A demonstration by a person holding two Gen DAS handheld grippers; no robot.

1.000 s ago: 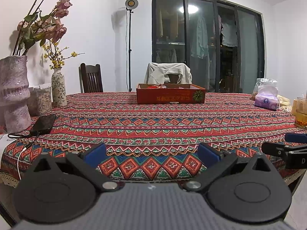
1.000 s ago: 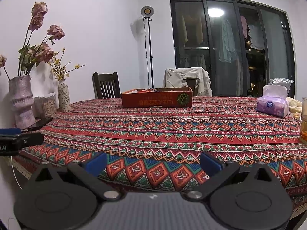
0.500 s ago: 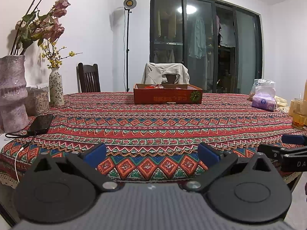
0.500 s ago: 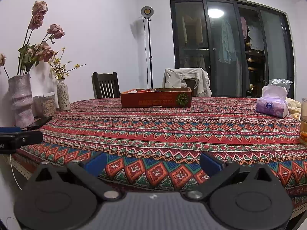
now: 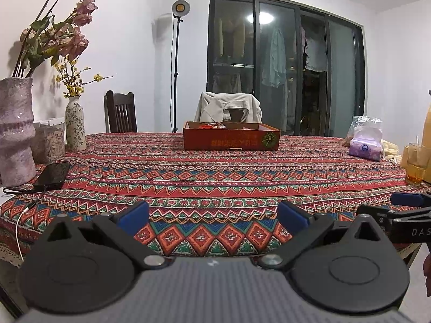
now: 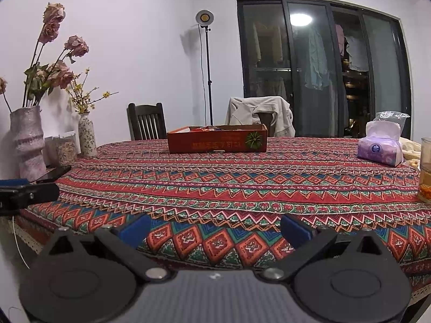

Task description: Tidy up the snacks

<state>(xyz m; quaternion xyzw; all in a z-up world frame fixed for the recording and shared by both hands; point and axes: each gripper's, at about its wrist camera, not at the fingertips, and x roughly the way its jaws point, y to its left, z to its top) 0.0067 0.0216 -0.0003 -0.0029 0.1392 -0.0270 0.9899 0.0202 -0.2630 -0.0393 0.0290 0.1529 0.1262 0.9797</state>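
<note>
Right now both grippers hover at the near edge of the counter (image 5: 215, 177), which is covered by a red patterned tablecloth. The left gripper (image 5: 214, 216) has its two blue-padded fingers (image 5: 133, 215) spread wide apart with nothing between them; the right gripper (image 6: 215, 227) is the same, fingers (image 6: 295, 228) apart and empty. One red cardboard snack box (image 5: 231, 139) sits at the far side of the counter, well apart from both grippers, with a few wrapped snacks (image 6: 206, 128) visible inside; their number cannot be told. Two vases stand along the left edge: one large mottled vase (image 5: 16, 129) with dried roses and one small floral vase (image 5: 75, 125) with yellow sprigs. One phone (image 5: 52, 173) lies near the large vase. On the right are one purple tissue pack (image 6: 381, 149) and one glass (image 5: 417, 165) of amber drink. Two chairs (image 6: 146, 121) stand behind the counter, one draped with a pale jacket (image 6: 258, 115).
</note>
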